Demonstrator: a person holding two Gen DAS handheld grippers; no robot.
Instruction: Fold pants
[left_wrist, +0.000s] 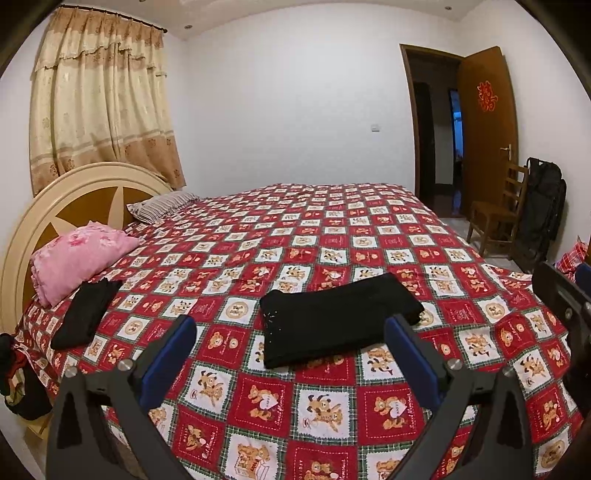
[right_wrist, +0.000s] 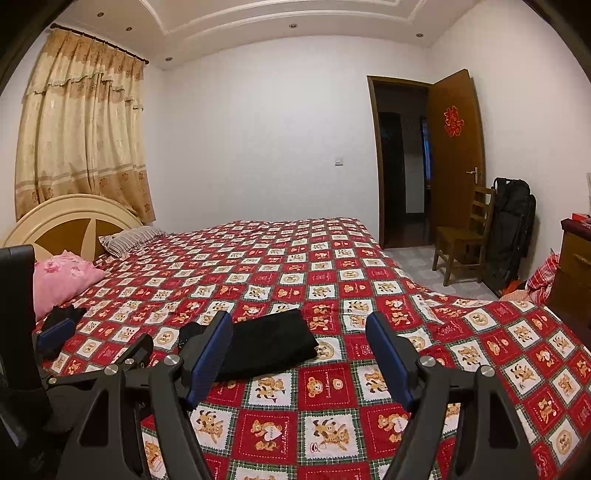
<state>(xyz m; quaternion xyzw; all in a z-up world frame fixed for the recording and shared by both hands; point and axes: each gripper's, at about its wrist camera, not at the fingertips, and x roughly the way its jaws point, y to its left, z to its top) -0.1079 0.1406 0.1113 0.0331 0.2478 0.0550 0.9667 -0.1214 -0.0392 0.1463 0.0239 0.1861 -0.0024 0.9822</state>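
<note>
Pants, black and already folded into a flat rectangle, are lying on the near half of the bed, on its red-and-white bear-print quilt.

Far left: a cream headboard is standing under beige curtains; its lower part is sitting hidden behind a pink pillow and a striped pillow. Just near the pink pillow a second black garment is lying crumpled, its type hard to make out. Dark clothing at the left bed edge is being cut off by the frame.

Centre: the left gripper is hovering above the quilt with its blue-padded jaws spread wide, empty, framing the pants' near edge; the right pad is overlapping the pants' right corner in the left wrist view, and contact cannot be judged. In the right wrist view the right gripper is likewise gaping and holding nothing, and its left finger is covering part of the pants.

Right: an open brown door bearing a red paper cutting is showing a dark hallway. A wooden chair and a black bag are standing against the wall. Part of the right gripper is intruding at the right edge of the left wrist view.
</note>
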